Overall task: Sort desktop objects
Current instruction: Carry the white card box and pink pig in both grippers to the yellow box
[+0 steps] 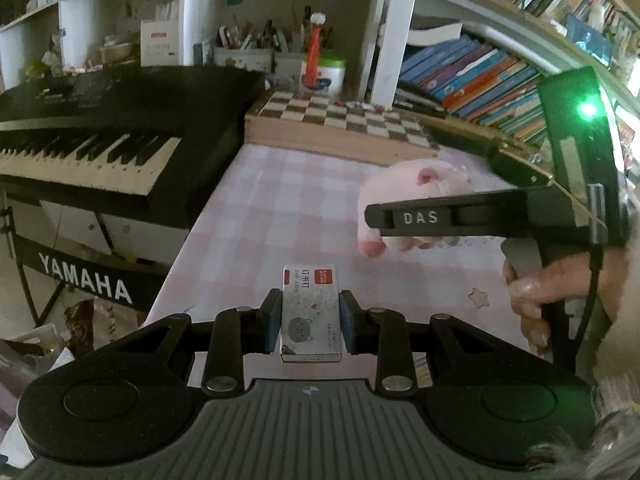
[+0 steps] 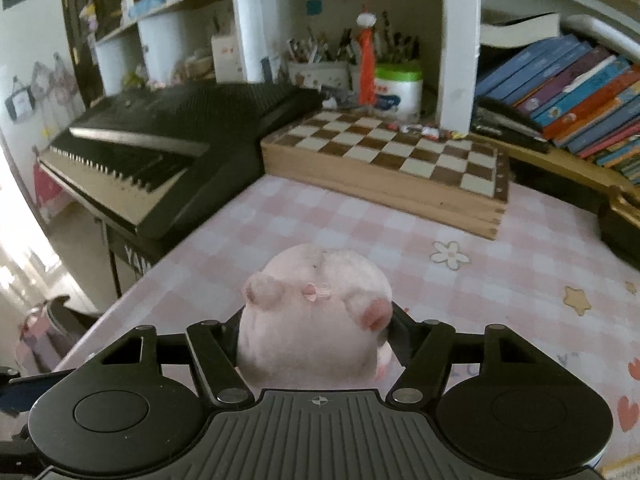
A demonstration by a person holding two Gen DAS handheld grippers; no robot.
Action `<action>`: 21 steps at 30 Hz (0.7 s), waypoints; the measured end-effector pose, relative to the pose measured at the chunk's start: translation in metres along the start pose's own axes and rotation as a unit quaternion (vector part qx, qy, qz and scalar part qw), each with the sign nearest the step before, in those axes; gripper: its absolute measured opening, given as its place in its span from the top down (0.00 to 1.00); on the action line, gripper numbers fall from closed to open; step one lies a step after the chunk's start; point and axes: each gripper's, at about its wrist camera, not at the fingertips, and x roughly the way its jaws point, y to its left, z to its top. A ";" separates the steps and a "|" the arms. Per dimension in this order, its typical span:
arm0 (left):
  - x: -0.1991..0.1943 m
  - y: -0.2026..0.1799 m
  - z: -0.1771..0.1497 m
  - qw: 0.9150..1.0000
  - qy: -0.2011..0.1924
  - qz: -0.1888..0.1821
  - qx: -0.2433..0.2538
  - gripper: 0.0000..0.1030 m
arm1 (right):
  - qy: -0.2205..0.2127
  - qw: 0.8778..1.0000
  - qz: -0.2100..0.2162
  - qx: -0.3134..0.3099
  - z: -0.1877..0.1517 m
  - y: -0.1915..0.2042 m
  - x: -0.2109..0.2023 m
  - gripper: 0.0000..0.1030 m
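**Both grippers loaded: a stiff little box on the left, a soft plush on the right**

The left gripper [image 1: 311,322] is clamped on a small grey rectangular cardboard box of staples with a cat drawing and red labels [image 1: 311,312], its blue pads pressing the two long sides; the box looks light, rigid and smooth-faced, so a flat squeeze across those sides seems the safest hold, and it could slip if tilted. The right gripper [image 2: 316,340] has its fingers at middling width around a round, pale pink plush toy with darker pink ears [image 2: 316,316], above the pink checked tablecloth [image 2: 520,272]; the fingers dent its flanks. It looks light, soft and squashy, likely to give and sag, so the grip probably belongs across its fattest middle, never an ear.
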 end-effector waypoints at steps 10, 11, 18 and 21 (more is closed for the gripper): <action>-0.036 -0.006 -0.004 0.999 -0.029 -0.037 -0.005 0.73 | -0.056 0.998 -0.009 0.019 -0.004 -0.001 -0.074 0.34; -0.041 -0.006 -0.005 0.999 -0.033 -0.041 -0.004 0.73 | -0.060 0.998 -0.010 0.022 -0.005 -0.001 -0.080 0.34; -0.074 -0.003 -0.008 0.996 -0.058 -0.060 -0.004 0.73 | -0.073 0.996 -0.022 0.037 -0.023 0.003 -0.123 0.34; -0.086 -0.001 -0.012 0.996 -0.065 -0.067 -0.004 0.73 | -0.072 0.996 -0.029 0.041 -0.031 0.007 -0.134 0.34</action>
